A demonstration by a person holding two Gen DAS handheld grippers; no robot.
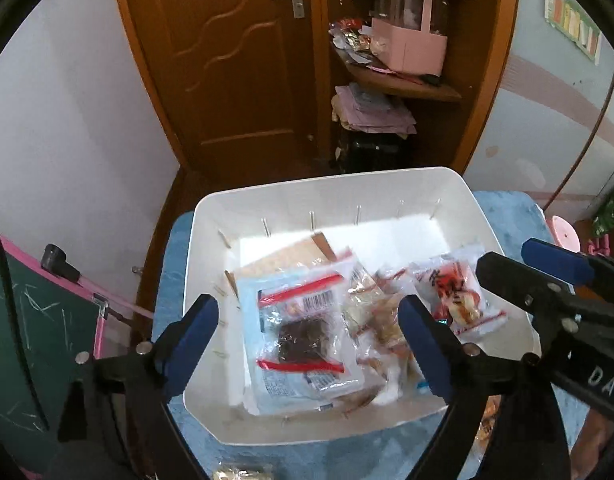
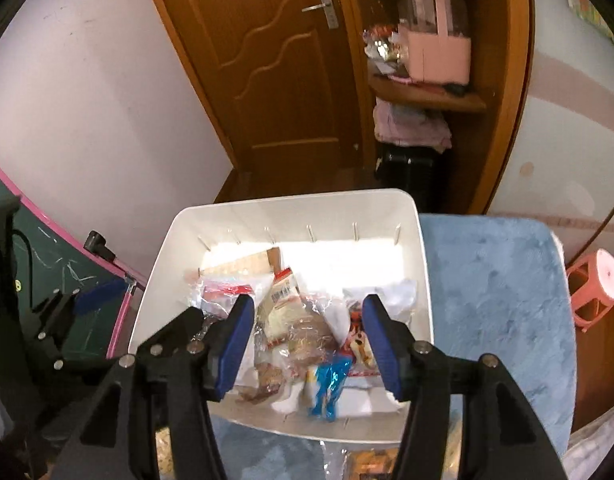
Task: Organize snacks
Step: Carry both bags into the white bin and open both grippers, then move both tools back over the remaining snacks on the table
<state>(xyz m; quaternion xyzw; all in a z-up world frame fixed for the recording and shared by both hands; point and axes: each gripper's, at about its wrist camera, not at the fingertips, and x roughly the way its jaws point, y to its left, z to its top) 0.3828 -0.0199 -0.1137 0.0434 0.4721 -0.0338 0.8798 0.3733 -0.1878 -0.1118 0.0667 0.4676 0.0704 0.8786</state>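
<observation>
We note a smooth white plastic bin (image 1: 483,208), glossy clear plastic snack packets (image 1: 303,332), fuzzy blue cloth (image 2: 499,304), and a varnished wooden door (image 1: 231,60).

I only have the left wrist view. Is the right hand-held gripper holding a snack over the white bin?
Observer: No. The right hand-held gripper is open, with nothing pinched between its pads, and it points down at the white bin.
Operator: What is hidden behind the right finger of my left hand-held gripper?
Observer: A shiny blue packet lies near the bin's front wall.
Operator: Are any snacks still outside the bin?
Observer: At least one, an orange-printed packet, dimly lit, on the blue cloth just in front of the bin.
</observation>
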